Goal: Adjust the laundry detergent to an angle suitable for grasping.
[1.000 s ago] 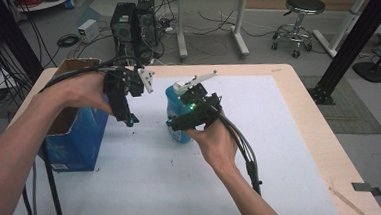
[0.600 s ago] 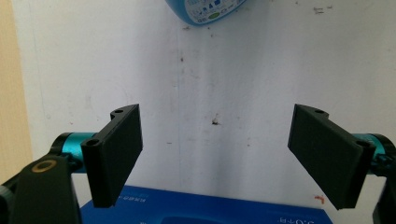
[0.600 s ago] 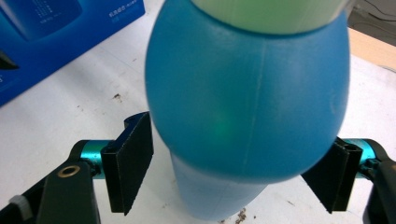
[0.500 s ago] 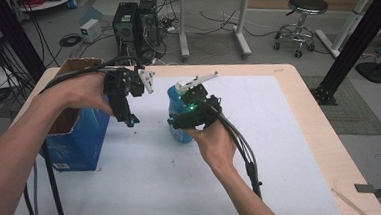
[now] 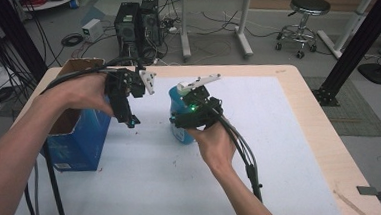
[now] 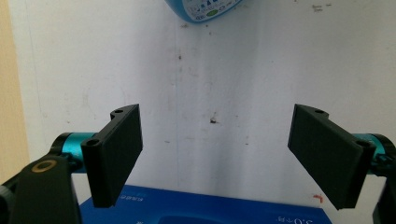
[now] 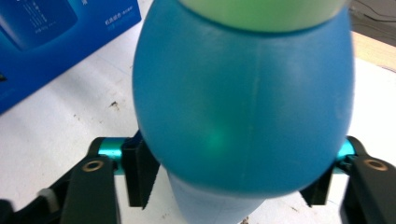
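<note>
Blue bottle (image 7: 243, 107) upright on bench (image 5: 290, 131), clamped at waist by right tool (image 5: 191, 118). Left tool (image 6: 215, 154) wide open, empty, near blue box (image 5: 80, 139). Step: holding bottle steady. Next, likely: left tool to green cap (image 7: 261, 14).

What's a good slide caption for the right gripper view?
Right gripper clamps a blue bottle over the white table, blue box behind.

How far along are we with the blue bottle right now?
Done: the right tongs are clamped on the blue bottle, standing upright on the white mat. In hand: the left tongs hang open above the mat beside the blue box. Left: any move of the bottle.
</note>
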Tool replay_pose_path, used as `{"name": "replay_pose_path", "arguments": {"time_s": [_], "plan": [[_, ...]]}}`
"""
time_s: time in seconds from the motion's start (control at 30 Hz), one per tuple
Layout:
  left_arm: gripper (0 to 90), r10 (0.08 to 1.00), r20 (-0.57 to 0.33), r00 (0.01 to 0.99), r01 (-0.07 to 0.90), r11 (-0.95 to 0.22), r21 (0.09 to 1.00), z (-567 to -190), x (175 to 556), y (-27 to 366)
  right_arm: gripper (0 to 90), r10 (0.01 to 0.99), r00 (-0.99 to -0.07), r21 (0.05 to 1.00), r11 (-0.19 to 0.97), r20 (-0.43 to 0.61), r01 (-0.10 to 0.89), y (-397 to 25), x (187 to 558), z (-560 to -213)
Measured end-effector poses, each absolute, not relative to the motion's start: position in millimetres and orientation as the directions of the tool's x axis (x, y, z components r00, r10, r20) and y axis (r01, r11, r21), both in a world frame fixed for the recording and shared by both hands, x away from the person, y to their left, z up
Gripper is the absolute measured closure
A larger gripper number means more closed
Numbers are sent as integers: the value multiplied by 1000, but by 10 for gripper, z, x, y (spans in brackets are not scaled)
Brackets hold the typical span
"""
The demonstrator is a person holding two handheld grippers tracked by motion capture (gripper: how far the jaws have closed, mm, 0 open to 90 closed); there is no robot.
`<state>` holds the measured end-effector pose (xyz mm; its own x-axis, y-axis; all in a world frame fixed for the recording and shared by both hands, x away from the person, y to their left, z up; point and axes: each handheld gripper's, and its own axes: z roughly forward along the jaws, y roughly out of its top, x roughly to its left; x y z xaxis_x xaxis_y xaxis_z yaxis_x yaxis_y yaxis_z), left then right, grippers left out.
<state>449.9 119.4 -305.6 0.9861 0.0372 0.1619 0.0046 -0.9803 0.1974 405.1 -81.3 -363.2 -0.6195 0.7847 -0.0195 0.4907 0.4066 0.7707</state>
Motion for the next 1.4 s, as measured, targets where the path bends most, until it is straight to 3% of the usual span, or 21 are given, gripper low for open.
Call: {"name": "replay_pose_path", "arguments": {"time_s": [0.3, 0.97, 1.23, 1.4], "plan": [[179, 42, 163, 986, 8, -979, 203, -3062, 4501, 1209, 428, 781, -623, 772, 422, -44, 475, -798, 4068, -3657], [179, 37, 168, 985, 2, -978, 206, -3050, 4487, 1211, 462, 756, -653, 783, 431, -42, 448, -845, 4055, -3656], [179, 55, 166, 985, 16, -975, 224, -3034, 4494, 1245, 462, 659, -751, 804, 469, -42, 366, -1025, 3976, -3536], [179, 57, 159, 986, 21, -975, 220, -3038, 4494, 1248, 461, 532, -846, 810, 511, -36, 287, -1196, 3957, -3485]]}}
